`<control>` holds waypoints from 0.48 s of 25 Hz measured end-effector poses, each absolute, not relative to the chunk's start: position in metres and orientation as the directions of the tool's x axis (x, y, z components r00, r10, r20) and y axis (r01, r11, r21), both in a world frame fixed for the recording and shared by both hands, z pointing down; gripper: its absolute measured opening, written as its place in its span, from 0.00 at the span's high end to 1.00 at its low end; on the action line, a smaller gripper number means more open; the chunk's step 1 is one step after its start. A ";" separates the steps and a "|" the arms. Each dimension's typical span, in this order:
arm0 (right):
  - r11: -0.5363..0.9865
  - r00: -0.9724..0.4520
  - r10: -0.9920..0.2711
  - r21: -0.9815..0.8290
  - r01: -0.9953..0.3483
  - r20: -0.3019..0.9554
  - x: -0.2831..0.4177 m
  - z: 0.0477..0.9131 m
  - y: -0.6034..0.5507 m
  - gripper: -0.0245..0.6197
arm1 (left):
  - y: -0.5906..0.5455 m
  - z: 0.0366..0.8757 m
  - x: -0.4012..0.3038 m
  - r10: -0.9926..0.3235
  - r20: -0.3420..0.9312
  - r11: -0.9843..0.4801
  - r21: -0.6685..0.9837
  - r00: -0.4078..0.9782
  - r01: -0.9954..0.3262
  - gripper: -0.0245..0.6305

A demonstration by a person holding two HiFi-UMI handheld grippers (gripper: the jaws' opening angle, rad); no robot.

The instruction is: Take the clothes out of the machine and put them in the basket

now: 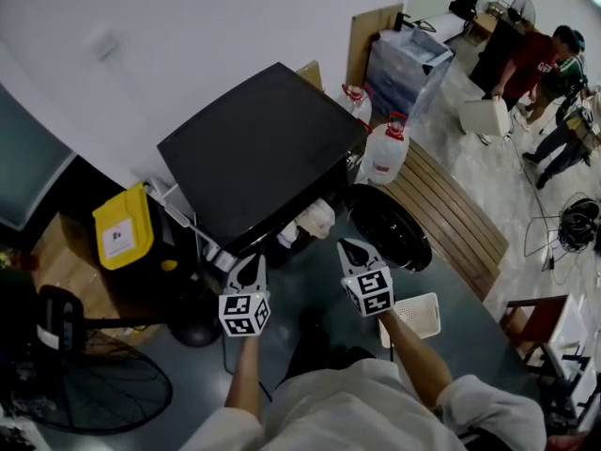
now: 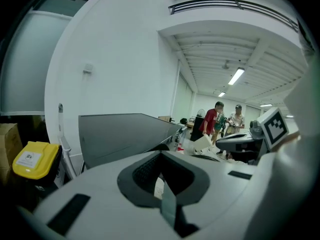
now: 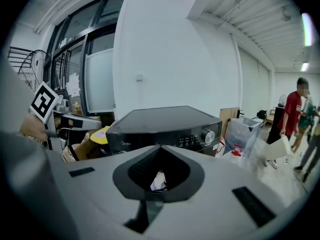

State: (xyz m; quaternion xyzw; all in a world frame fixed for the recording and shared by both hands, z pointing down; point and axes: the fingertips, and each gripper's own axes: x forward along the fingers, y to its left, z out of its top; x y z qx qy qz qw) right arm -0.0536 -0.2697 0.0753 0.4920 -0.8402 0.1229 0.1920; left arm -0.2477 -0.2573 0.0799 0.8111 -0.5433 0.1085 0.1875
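- Grey floor [image 1: 291, 280] runs up to the black machine [image 1: 254, 148], whose door [image 1: 390, 225] hangs open to the right.
- Pale clothes [image 1: 315, 219] bulge from the drum mouth, just ahead, between both claws.
- Left claw [image 1: 249, 269] and right claw [image 1: 355, 252] are pressed together, empty; the right looks nearer.
- Basket [image 1: 413, 316] sits beside the right claw.

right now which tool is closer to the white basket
Right. In the head view the right tool hangs just up-left of the white basket; the left tool is farther left, past the right one.
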 end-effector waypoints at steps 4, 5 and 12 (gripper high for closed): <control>0.493 -0.453 -0.773 -0.029 -0.870 0.445 -0.043 0.086 -0.262 0.93 | -0.247 0.088 -0.245 -0.846 0.382 -0.338 0.154 0.371 -0.929 0.93; 0.496 -0.457 -0.773 -0.030 -0.868 0.439 -0.040 0.090 -0.258 0.93 | -0.244 0.092 -0.242 -0.846 0.383 -0.342 0.145 0.371 -0.928 0.93; 0.511 -0.473 -0.759 -0.040 -0.859 0.448 -0.013 0.126 -0.223 0.93 | -0.208 0.139 -0.219 -0.838 0.435 -0.315 0.104 0.328 -0.943 0.93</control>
